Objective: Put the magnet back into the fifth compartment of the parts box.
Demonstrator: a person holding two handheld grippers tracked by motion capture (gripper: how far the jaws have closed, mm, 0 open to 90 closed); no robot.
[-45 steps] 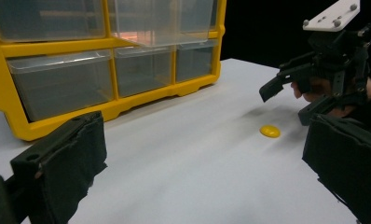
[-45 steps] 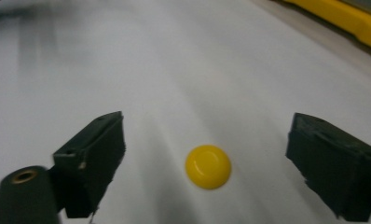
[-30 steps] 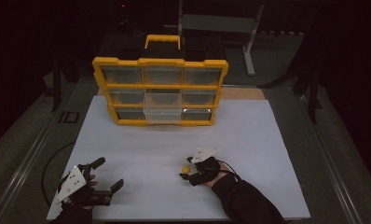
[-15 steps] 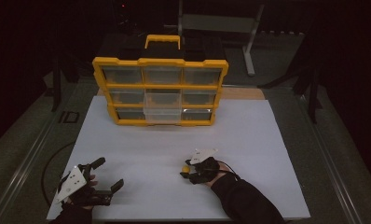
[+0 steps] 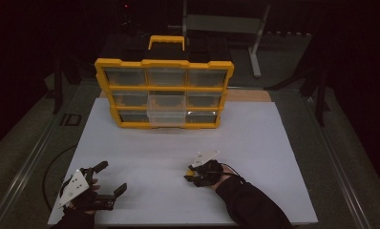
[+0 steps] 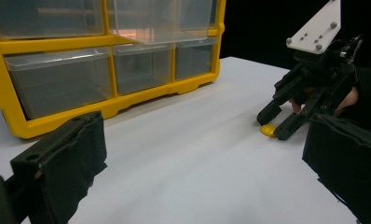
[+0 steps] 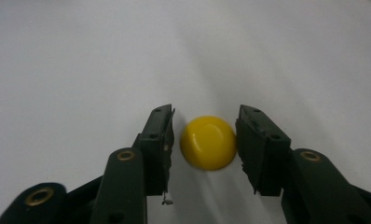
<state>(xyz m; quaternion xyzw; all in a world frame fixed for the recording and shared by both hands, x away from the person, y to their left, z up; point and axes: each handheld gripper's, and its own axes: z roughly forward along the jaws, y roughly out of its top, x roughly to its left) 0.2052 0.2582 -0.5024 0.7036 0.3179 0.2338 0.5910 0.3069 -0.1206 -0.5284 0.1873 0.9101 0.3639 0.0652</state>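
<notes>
The right tool (image 5: 192,174) has moved a little toward the person's side and slightly left over the white surface (image 5: 255,143), compared with one second ago. Its jaws now stand on both sides of the small yellow ball (image 7: 208,142), very near to it. The right hand (image 5: 212,172) and its dark sleeve (image 5: 252,205) came back with it.

High view: mounted above the near edge of the white table (image 5: 274,143), facing forward and down, covering the whole tabletop from afar. Left gripper view: set low near the front-left corner, facing across toward the yellow drawer cabinet (image 6: 104,105) and the right gripper (image 6: 273,122). Right gripper view: pointed steeply down, very close to the surface. Shared by all three: yellow ball (image 7: 208,142).
</notes>
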